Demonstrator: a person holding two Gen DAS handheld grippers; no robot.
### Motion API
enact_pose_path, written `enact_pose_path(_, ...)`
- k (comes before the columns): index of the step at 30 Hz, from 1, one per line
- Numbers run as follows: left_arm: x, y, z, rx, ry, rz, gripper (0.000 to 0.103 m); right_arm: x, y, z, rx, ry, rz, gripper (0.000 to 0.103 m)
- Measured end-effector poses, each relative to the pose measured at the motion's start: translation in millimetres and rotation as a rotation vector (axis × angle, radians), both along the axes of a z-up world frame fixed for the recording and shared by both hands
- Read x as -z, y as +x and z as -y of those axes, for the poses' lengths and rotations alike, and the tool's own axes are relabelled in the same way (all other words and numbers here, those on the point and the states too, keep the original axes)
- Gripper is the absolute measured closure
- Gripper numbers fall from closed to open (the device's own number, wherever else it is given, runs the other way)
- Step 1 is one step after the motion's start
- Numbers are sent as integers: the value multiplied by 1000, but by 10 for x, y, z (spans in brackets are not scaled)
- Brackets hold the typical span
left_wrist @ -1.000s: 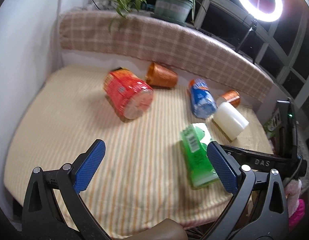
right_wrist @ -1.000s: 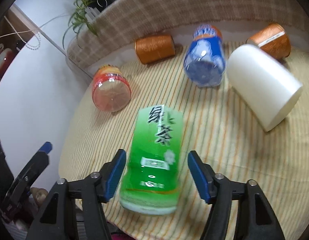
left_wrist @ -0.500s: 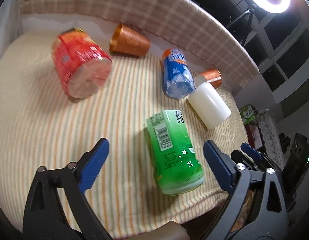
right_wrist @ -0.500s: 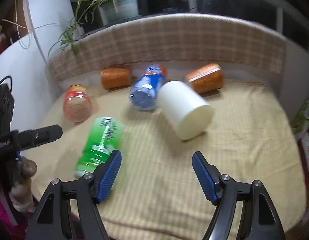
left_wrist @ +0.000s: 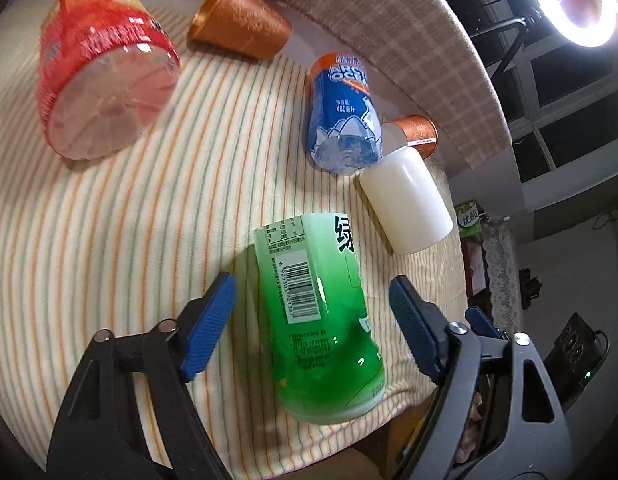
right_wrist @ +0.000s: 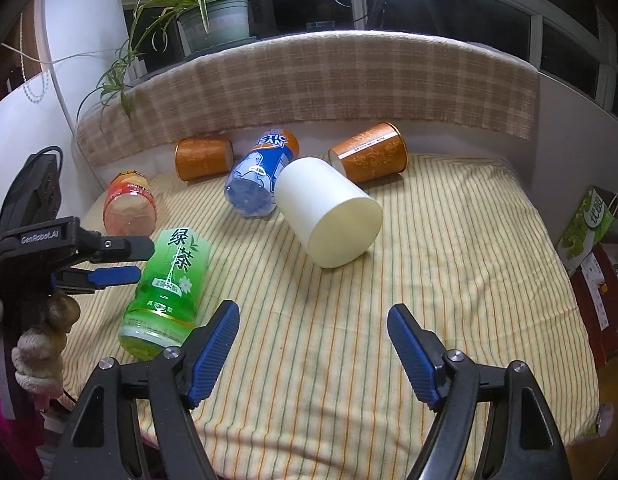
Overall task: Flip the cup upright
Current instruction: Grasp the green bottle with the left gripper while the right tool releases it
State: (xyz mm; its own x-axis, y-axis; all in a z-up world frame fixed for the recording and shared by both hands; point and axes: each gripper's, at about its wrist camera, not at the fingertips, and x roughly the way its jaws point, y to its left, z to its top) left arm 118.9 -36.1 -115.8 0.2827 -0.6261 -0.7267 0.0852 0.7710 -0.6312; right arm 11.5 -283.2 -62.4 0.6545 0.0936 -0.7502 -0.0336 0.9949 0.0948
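Observation:
Several cups lie on their sides on a striped cloth. A green cup (left_wrist: 321,312) (right_wrist: 169,276) lies near the front edge, between the open fingers of my left gripper (left_wrist: 313,332), which straddles it without touching. A white cup (right_wrist: 329,212) (left_wrist: 405,200) lies in the middle. A blue cup (right_wrist: 261,176) (left_wrist: 343,120), a red cup (left_wrist: 105,76) (right_wrist: 129,204) and two orange cups (right_wrist: 203,158) (right_wrist: 369,158) lie farther back. My right gripper (right_wrist: 313,352) is open and empty over the front of the cloth, short of the white cup. My left gripper also shows in the right wrist view (right_wrist: 105,264).
A checked padded wall (right_wrist: 329,84) runs along the back of the cloth. A potted plant (right_wrist: 213,20) stands behind it. A ring light (left_wrist: 573,0) shines at the far right. A green box (right_wrist: 589,224) stands off the right edge.
My left gripper has swung right and come down around the green cup. My right gripper has pulled back from the green cup and turned right, now facing the white cup.

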Motion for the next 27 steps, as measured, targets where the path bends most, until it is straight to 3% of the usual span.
enact_pose_path(5,76,66,70,8,-5,-23,26,17,-21,11,6,-1,-1,23)
enact_pose_path(11,116,96,149,22,15,-25,39,40,-20,33,11,0,-7,23)
enact_pose_path(14,120,98,172,24,23,-17,40,53,-17,50,15,3,-9,23)
enact_pose_path(27,-137,-42,227,16,128,120,41,94,2,35,12,11,-14,23)
